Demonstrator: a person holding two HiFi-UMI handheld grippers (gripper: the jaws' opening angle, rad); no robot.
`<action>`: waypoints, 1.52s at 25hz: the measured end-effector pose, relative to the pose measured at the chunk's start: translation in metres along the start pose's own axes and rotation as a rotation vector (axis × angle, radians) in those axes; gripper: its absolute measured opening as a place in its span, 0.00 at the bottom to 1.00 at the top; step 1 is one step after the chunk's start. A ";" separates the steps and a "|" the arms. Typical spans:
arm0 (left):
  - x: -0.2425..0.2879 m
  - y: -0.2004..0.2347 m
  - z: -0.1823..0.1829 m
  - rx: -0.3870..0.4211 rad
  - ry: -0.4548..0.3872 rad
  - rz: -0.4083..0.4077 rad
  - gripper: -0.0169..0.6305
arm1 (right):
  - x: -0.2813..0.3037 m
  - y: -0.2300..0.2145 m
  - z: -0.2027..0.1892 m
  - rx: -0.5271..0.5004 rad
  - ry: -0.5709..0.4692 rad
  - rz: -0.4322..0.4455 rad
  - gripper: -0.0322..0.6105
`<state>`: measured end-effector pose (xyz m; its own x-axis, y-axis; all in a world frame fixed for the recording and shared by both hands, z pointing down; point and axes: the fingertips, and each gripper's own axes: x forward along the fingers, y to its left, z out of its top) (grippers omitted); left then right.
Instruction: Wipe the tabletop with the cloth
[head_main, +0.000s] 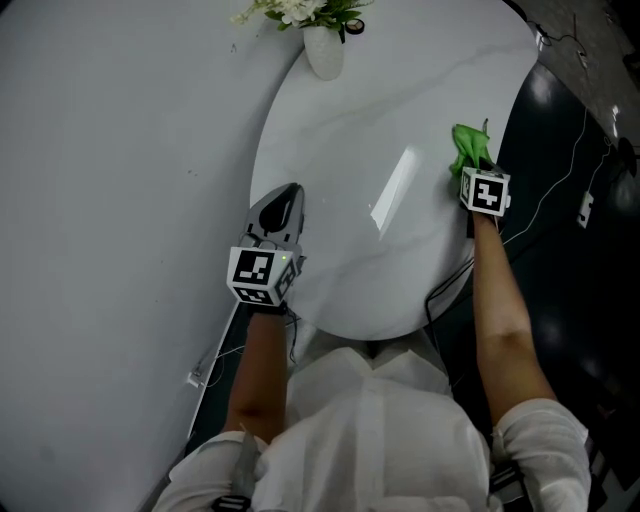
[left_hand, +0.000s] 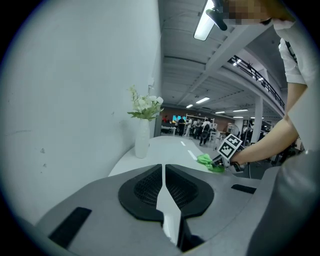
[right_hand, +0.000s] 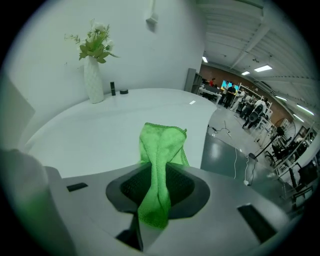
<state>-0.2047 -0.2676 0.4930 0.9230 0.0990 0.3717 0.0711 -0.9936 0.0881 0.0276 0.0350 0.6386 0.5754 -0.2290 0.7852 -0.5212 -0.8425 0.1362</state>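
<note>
A bright green cloth is pinched between the jaws of my right gripper and spreads out ahead of them onto the white tabletop. In the head view the green cloth lies at the right rim of the round tabletop, just beyond the right gripper. My left gripper rests at the table's left edge, shut with nothing between its jaws. From the left gripper view the green cloth shows far across the table.
A white vase with white flowers stands at the table's far edge by the wall. Two small dark objects sit near the vase. Cables run over the dark floor to the right.
</note>
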 end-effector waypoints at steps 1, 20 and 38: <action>0.000 -0.001 0.001 0.002 -0.001 0.001 0.07 | -0.003 -0.005 -0.006 0.009 0.005 -0.009 0.16; -0.041 0.027 -0.010 -0.038 -0.011 0.091 0.07 | -0.041 0.098 -0.029 0.107 0.017 0.040 0.16; -0.088 0.056 -0.035 -0.068 0.001 0.149 0.07 | -0.063 0.301 0.007 -0.211 -0.039 0.314 0.16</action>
<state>-0.2950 -0.3304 0.4979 0.9209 -0.0486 0.3867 -0.0919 -0.9913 0.0941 -0.1612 -0.2078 0.6255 0.3888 -0.4817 0.7854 -0.7917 -0.6106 0.0174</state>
